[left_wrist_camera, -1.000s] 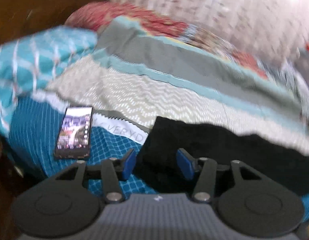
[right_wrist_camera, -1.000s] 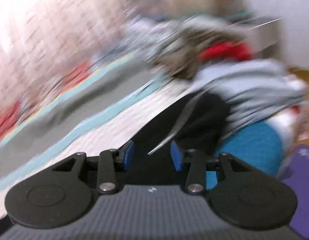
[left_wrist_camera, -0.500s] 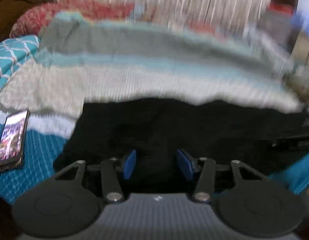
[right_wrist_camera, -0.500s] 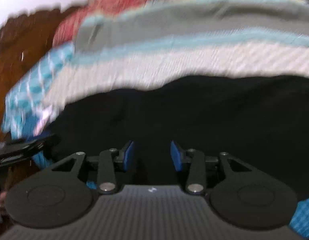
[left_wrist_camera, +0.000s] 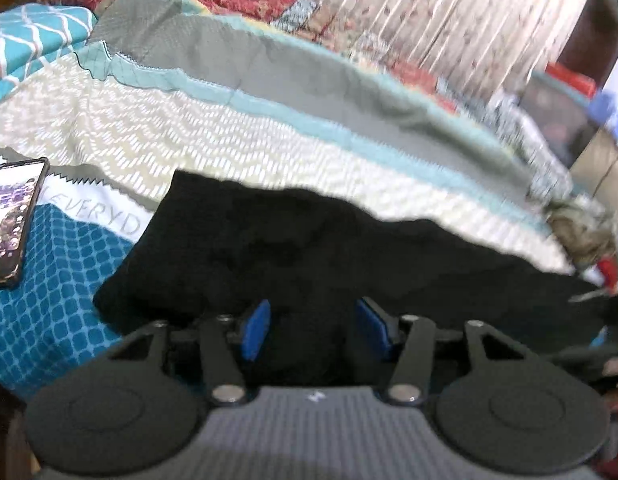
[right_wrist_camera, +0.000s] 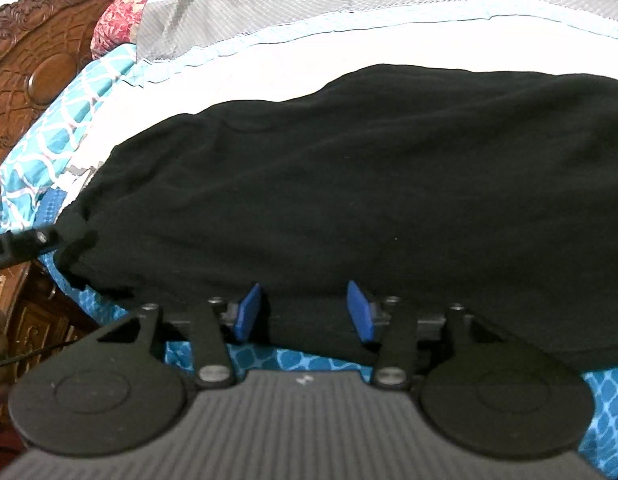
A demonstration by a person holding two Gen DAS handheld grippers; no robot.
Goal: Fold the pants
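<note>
Black pants [left_wrist_camera: 309, 248] lie spread across the near side of a bed; they also fill the middle of the right wrist view [right_wrist_camera: 349, 184]. My left gripper [left_wrist_camera: 313, 330] is open, its blue pads over the pants' near edge, holding nothing. My right gripper [right_wrist_camera: 305, 316] is open, its pads at the pants' near hem above the blue sheet, holding nothing. The left gripper's fingers [right_wrist_camera: 37, 240] show at the left edge of the right wrist view, by the pants' left end.
A phone [left_wrist_camera: 13, 216] lies on the blue patterned sheet [left_wrist_camera: 49, 320] left of the pants. A striped grey and white bedspread [left_wrist_camera: 249, 92] covers the bed behind. A carved wooden headboard [right_wrist_camera: 33, 64] stands at the left. A curtain [left_wrist_camera: 449, 12] hangs behind.
Both grippers have swung to face the pants and come closer to their near edge. The right view turned from the bed's right end to the headboard side. Both stayed open.
</note>
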